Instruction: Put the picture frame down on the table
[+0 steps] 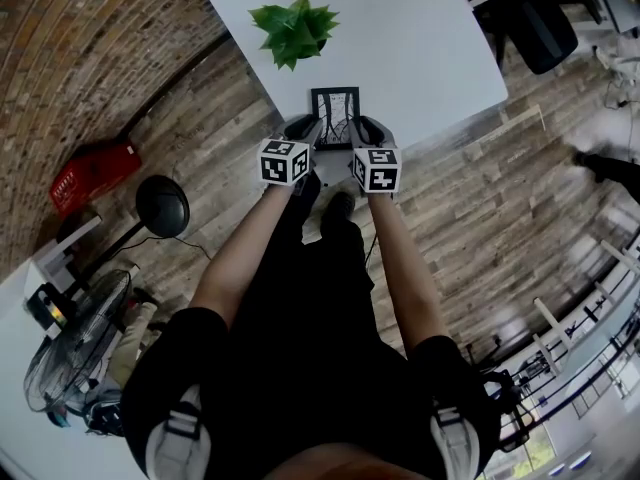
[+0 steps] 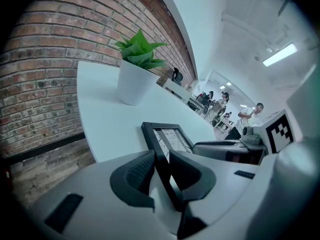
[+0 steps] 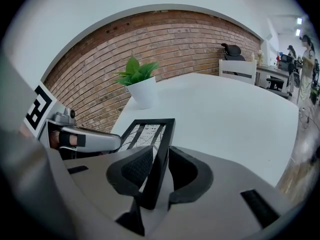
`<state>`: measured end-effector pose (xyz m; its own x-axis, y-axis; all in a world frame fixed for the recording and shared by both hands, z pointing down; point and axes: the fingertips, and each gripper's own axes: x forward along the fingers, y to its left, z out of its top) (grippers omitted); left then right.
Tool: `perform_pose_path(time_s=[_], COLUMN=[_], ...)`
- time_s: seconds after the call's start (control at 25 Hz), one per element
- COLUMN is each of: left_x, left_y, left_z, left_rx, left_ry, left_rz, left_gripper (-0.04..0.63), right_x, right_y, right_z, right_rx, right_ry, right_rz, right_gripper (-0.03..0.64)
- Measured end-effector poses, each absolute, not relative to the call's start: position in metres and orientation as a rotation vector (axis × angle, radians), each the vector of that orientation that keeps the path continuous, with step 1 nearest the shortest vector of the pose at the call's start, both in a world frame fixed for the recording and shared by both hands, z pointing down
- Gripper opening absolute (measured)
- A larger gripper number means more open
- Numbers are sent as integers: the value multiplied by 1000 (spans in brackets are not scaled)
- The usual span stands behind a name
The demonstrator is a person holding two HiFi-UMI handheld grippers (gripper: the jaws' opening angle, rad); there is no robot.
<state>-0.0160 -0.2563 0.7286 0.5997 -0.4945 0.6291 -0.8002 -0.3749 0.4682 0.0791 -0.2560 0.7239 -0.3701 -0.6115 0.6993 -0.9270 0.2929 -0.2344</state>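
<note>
One picture frame (image 1: 334, 118), long axis toward plant (image 1: 295, 28), seemingly tilted

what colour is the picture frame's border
Black. The frame shows best in the right gripper view.

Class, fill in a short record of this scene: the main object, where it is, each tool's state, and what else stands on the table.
Object: black picture frame
Place: at the near edge of the white table; contact with the top unclear
Left tool: shut on the frame's left rail
Right tool: jaws round the right rail, not pressing it, a sliver of gap at one pad
Also on table: potted plant, beyond the frame and apart from it
</note>
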Motion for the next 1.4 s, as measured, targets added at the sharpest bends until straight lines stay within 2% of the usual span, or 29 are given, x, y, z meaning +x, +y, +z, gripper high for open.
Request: perform_pose_path(time_s=[0.12,0.28,0.4,0.72,0.92,1.4], left_x=[-17,-20,-22,-25,-29,-33], left_y=[-256,-257,-256,-241,-227,-177], left_z=[728,725,718,689,670,625], left_rx=[2057,2056,2080,2153,2151,2205], left_ry=[-1020,-1038,-1048,-1058,-1064,-1103], left_rz=[526,532,539,565,528,479], left_gripper=[109,121,121,104,44,28], right_x=[77,79,78,70,72,94], right_y=[-256,-257,-256,-241,-228,-177], right_z=[720,713,704,672,647,617], right_rx=[1373,1391,1384,1321,1327,1314], right_ry=[-2124,-2148,-2189,-2292,-2334,-2346], right_rz=[875,872,875,842,820,752], right_gripper=[130,130,117,-2,-3,-3])
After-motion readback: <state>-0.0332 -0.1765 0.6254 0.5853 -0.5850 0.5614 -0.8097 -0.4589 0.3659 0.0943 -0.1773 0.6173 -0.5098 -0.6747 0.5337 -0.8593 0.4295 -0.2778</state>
